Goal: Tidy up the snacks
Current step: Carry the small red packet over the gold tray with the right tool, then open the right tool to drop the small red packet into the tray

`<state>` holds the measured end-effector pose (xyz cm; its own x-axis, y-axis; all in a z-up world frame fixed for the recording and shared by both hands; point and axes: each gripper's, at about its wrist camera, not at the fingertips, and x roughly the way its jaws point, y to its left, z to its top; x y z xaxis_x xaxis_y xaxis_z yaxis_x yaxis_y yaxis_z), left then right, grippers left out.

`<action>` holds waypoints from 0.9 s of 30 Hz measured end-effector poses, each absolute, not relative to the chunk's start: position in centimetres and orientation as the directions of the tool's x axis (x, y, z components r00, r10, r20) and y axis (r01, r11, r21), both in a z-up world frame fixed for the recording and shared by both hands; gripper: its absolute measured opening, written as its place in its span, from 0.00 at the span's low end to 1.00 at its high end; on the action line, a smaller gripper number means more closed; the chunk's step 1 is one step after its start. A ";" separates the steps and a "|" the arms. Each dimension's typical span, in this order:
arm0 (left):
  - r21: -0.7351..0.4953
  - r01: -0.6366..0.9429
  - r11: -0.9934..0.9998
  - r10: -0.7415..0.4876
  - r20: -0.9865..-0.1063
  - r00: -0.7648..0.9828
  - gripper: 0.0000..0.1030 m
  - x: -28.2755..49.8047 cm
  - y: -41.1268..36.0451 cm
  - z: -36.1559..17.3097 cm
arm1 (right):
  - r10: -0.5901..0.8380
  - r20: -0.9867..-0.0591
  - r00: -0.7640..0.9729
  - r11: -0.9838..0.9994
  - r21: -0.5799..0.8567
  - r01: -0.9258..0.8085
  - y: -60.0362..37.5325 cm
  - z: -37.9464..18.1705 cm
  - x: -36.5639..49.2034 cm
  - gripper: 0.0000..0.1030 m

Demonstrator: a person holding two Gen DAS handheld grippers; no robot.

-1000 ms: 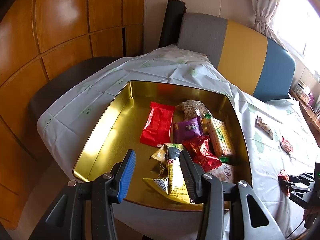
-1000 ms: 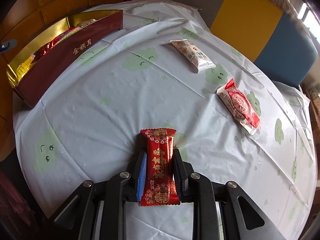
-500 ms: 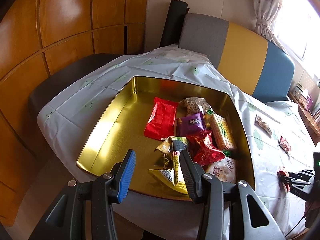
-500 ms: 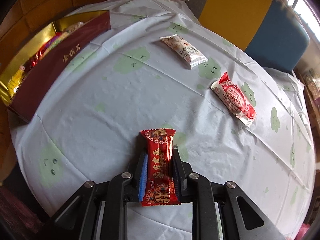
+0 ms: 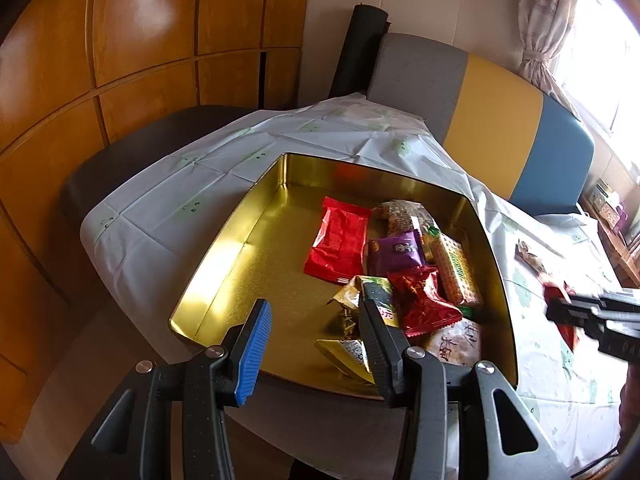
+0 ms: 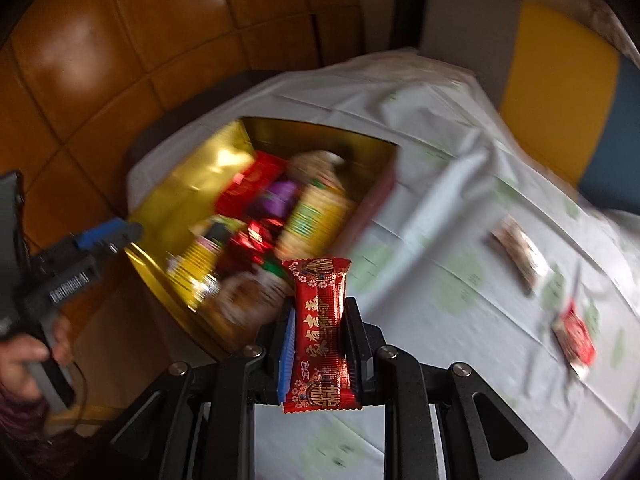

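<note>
A gold tin [image 5: 224, 256] sits on the white tablecloth and holds several snack packets, among them a red one [image 5: 340, 240] and a purple one [image 5: 394, 252]. My left gripper [image 5: 314, 332] is open and empty, hovering over the tin's near edge. My right gripper [image 6: 318, 322] is shut on a red snack bar [image 6: 320, 328], held above the table just right of the tin [image 6: 192, 184]. It also shows at the right edge of the left wrist view [image 5: 592, 316]. Two loose packets lie on the cloth, a brown-white one [image 6: 520, 252] and a red one [image 6: 574, 332].
A grey, yellow and blue bench [image 5: 496, 120] stands behind the table. Wooden wall panels [image 5: 140, 40] and a dark chair [image 5: 132, 152] are on the left. The right wrist view is motion-blurred.
My right gripper has swung left with the red snack bar, from over the open cloth to beside the tin. My left gripper has drawn back slightly and stays open.
</note>
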<state>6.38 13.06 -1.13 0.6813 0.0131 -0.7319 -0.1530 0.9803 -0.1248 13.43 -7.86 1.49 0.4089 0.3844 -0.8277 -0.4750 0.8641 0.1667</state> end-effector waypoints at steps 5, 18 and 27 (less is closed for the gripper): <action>-0.130 -0.168 0.977 0.021 -0.726 0.687 0.45 6.2 13.7 -1.1 | 0.436 -0.812 0.387 0.852 0.235 -0.468 -2.7 0.8 16.4 0.21; -0.139 -0.202 0.969 0.034 -0.739 0.673 0.45 6.0 15.0 -2.0 | 0.450 -0.845 0.291 0.854 0.311 -0.416 2.5 -4.4 19.5 0.27; -0.131 -0.194 0.972 0.035 -0.738 0.674 0.45 6.0 14.5 -2.0 | 0.476 -0.792 0.382 0.855 0.315 -0.412 -0.8 -1.6 16.8 0.40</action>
